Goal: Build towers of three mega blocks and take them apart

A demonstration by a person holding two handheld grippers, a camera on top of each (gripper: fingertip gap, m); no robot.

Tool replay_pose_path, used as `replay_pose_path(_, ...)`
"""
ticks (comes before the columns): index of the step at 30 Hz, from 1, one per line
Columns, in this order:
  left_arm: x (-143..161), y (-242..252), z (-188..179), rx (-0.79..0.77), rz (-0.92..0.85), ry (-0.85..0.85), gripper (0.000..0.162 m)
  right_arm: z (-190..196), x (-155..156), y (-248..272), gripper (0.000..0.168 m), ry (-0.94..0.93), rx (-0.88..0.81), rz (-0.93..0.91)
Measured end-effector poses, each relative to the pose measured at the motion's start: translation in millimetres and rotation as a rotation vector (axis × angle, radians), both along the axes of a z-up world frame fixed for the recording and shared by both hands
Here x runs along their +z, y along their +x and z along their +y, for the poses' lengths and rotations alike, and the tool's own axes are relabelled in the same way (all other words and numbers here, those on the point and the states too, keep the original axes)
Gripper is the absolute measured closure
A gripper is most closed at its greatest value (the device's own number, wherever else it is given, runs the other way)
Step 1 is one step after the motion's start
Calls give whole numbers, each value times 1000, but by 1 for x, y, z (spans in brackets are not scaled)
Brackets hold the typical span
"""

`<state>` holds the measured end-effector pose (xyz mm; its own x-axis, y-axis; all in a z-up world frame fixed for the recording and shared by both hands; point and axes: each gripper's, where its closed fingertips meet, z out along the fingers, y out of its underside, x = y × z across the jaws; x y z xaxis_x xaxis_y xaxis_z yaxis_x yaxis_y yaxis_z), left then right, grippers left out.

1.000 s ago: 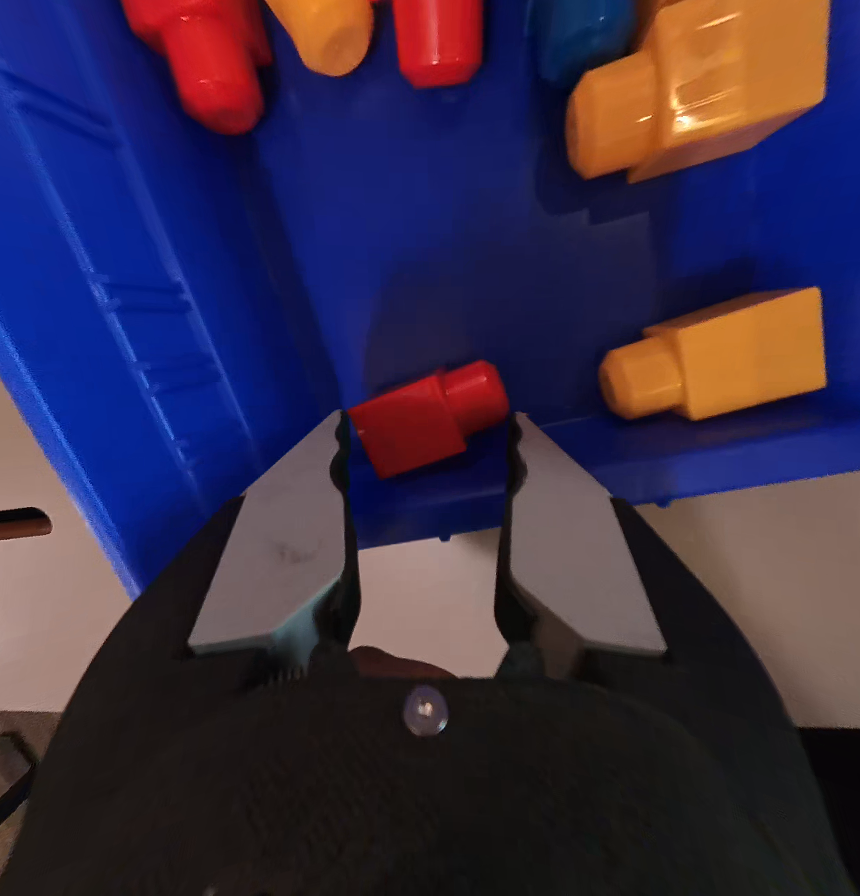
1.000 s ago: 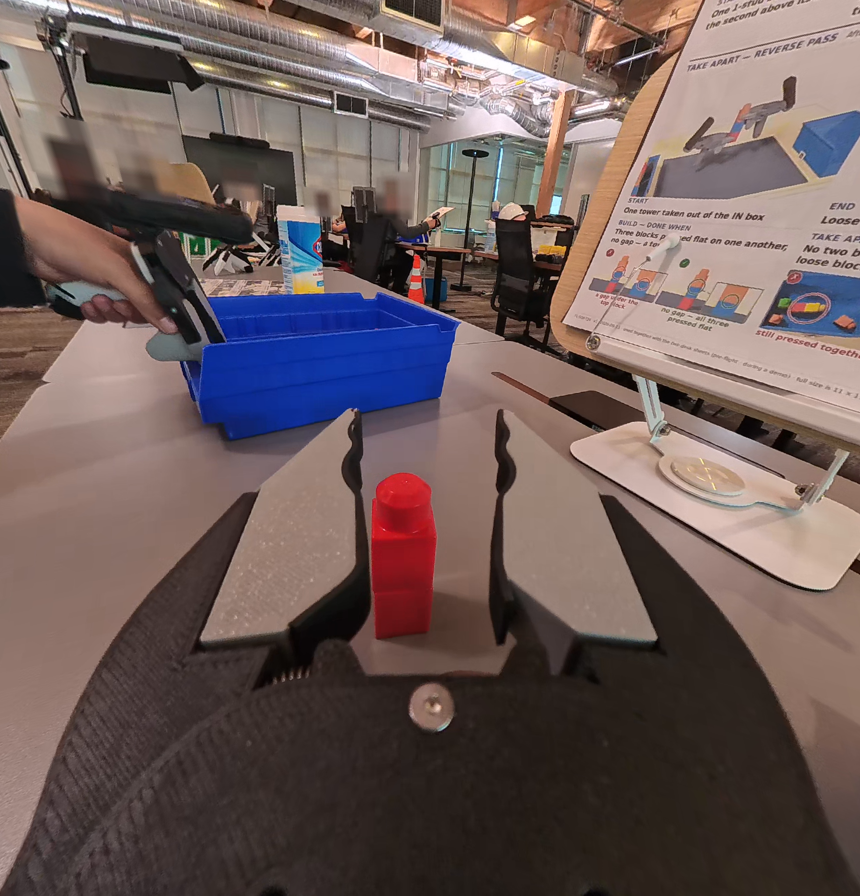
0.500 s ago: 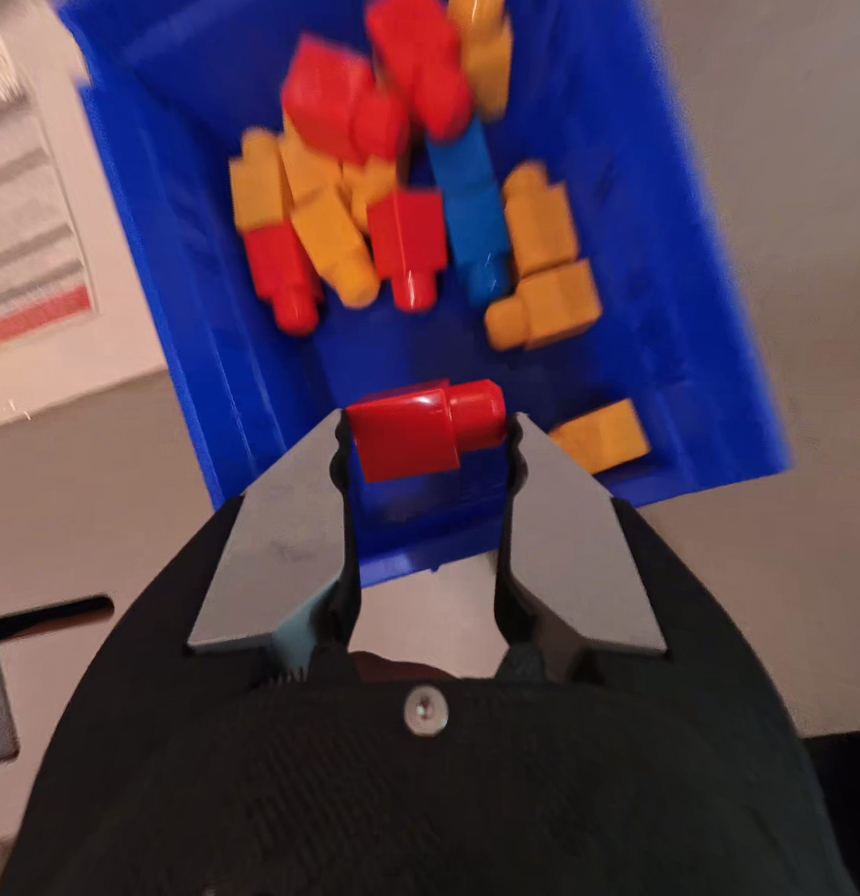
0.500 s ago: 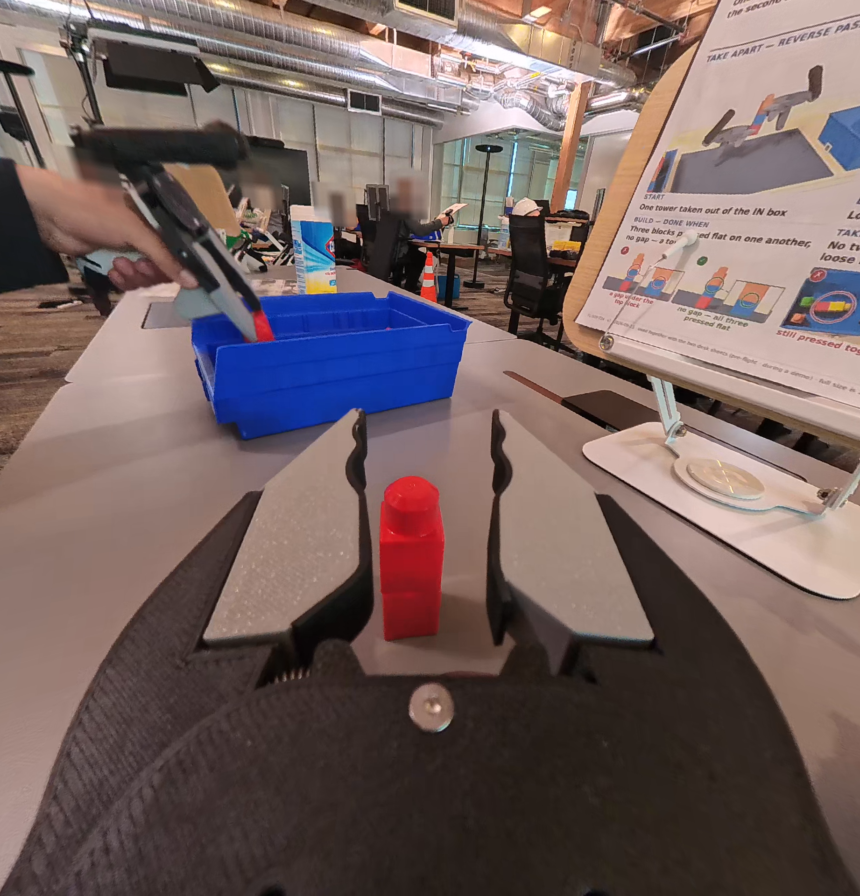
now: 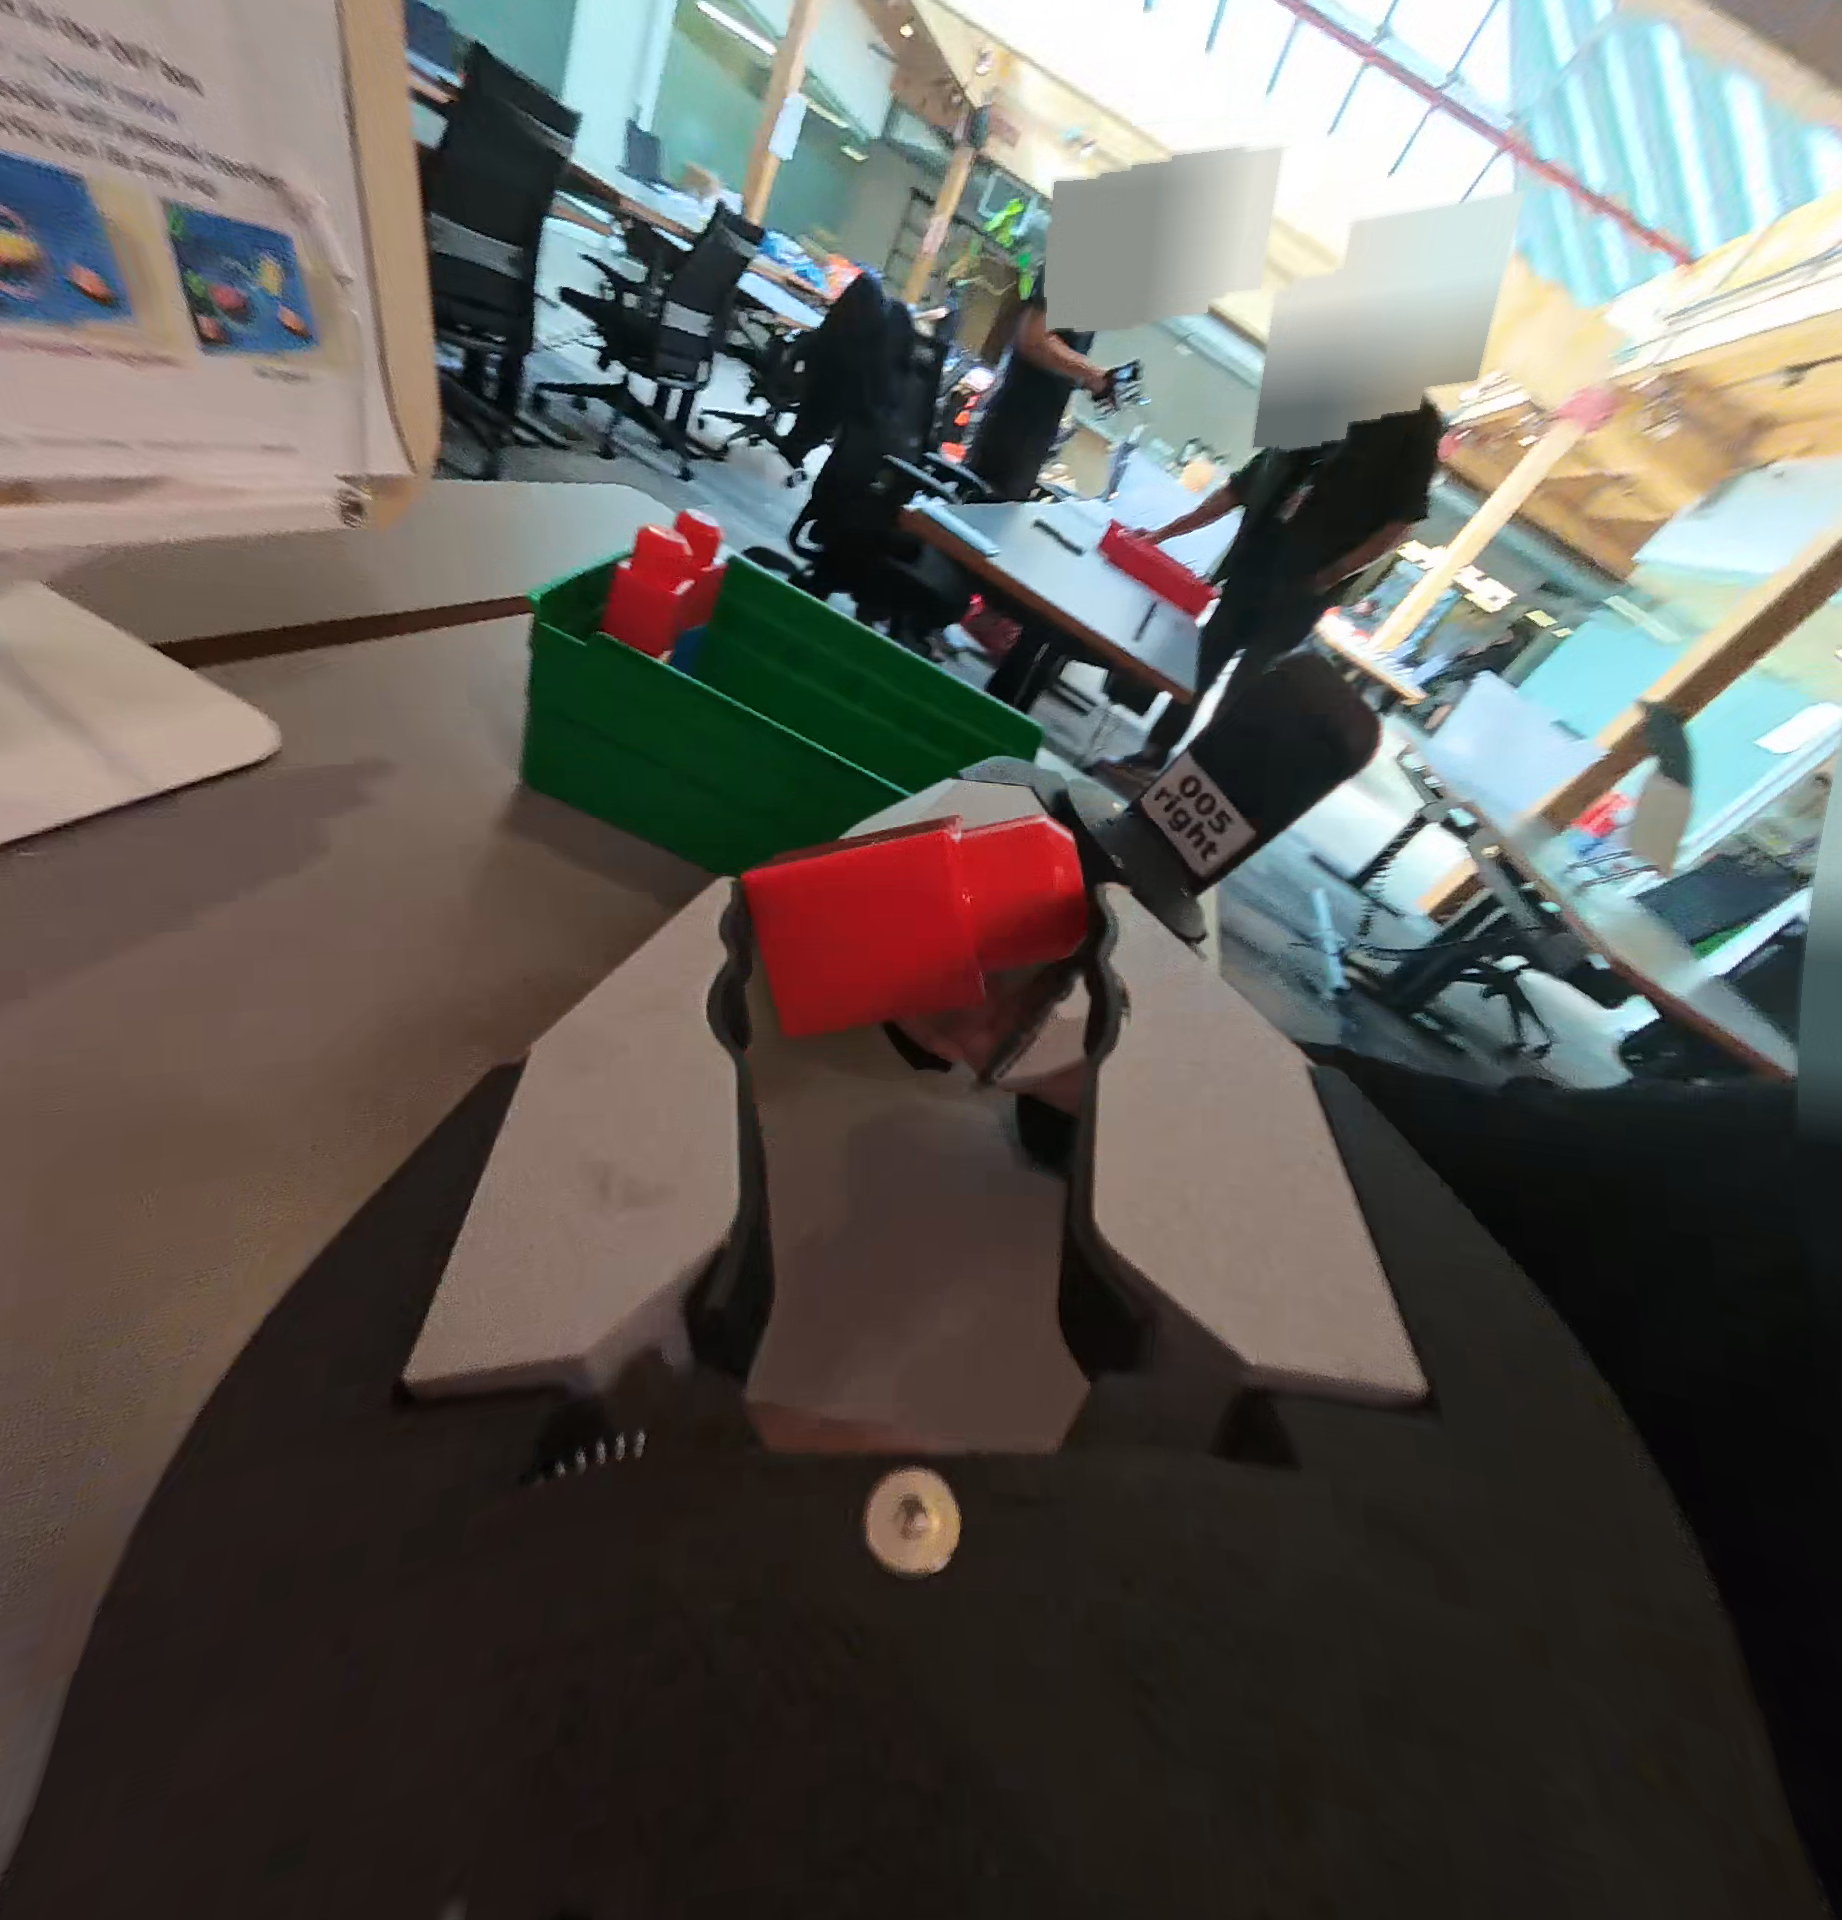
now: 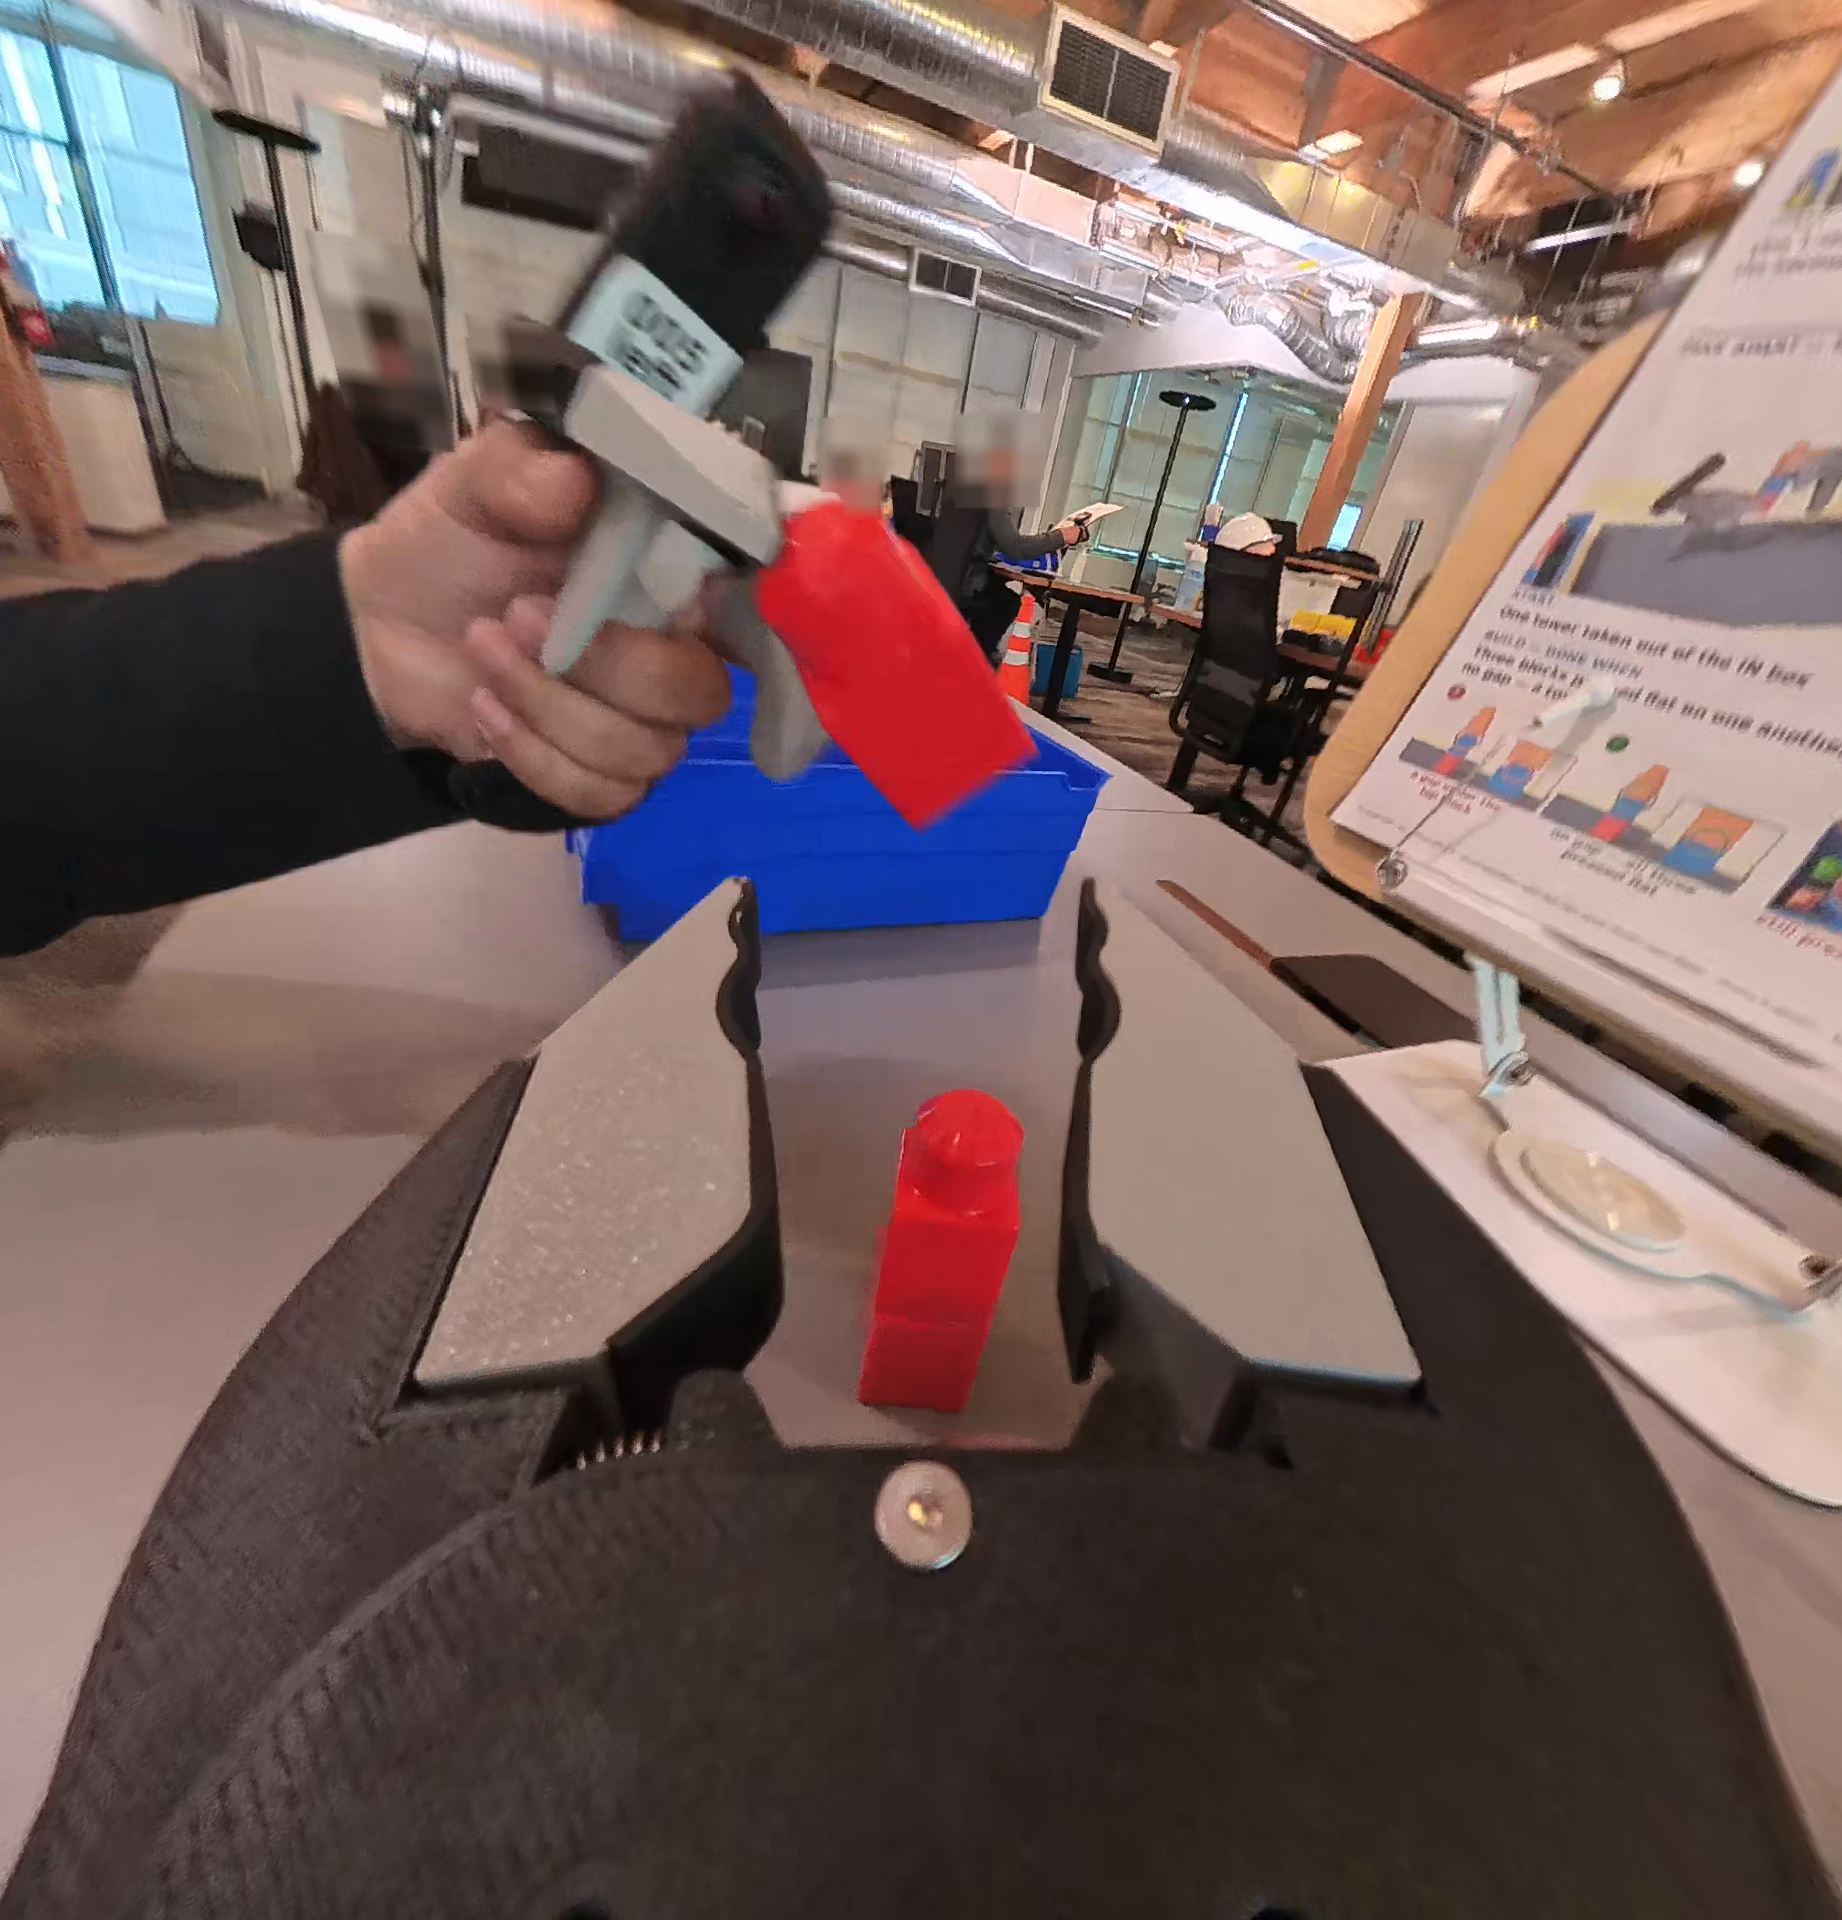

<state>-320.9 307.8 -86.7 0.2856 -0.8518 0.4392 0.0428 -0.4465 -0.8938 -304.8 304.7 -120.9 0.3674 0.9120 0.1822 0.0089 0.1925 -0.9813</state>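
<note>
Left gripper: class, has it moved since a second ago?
Yes. The left gripper, holding a red block, has risen out of the blue bin toward the camera.

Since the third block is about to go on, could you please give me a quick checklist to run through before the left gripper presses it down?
1. Left gripper holds the red block: ok.
2. Two-block red stack stands upright on the table: ok.
3. Right gripper braces the stack: not ok, open, fingers apart from it.
4. Held block upright, peg up: not ok, tilted.
5. Held block lined up over the stack: not ok, off to the left and behind.
6. Stack's blocks pressed fully together: cannot tell.
</note>
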Motion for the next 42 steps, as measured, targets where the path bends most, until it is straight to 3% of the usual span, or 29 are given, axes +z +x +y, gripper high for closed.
replay_pose_path(4,-22,26,1,-127,-124,-132,100,-2,-1,1,107,121,-60,-77)
replay_pose_path(9,-38,31,-4,-205,-119,-156,100,-1,-9,-4,126,216,-104,-170)
replay_pose_path(10,-38,31,-7,-213,-109,-149,100,-1,-12,-4,134,238,-118,-200)
replay_pose_path(15,-38,24,-8,-202,-119,-133,100,0,-11,-6,136,343,-218,-268)
replay_pose_path(19,-40,18,-7,-177,-126,-84,101,0,-13,-10,136,285,-224,-256)
replay_pose_path(20,-39,15,-5,-149,-108,-35,106,3,-12,-8,136,255,-231,-240)
replay_pose_path(21,-40,13,-3,-116,-78,19,121,6,-10,-5,136,220,-232,-209)
replay_pose_path(22,-41,10,0,-83,-41,73,119,9,-6,0,136,180,-228,-168)
replay_pose_path(25,-52,2,8,6,87,207,105,16,4,14,136,13,-172,-39)
replay_pose_path(29,-92,-5,18,22,306,298,85,27,17,35,137,-123,-131,89)
replay_pose_path(34,-139,0,23,-55,474,298,85,31,22,43,136,-168,-114,155)
replay_pose_path(37,-159,3,17,-100,572,228,104,30,20,40,136,-160,-117,139)
replay_pose_path(42,-156,4,5,-121,584,260,109,30,17,38,136,-157,-120,120)
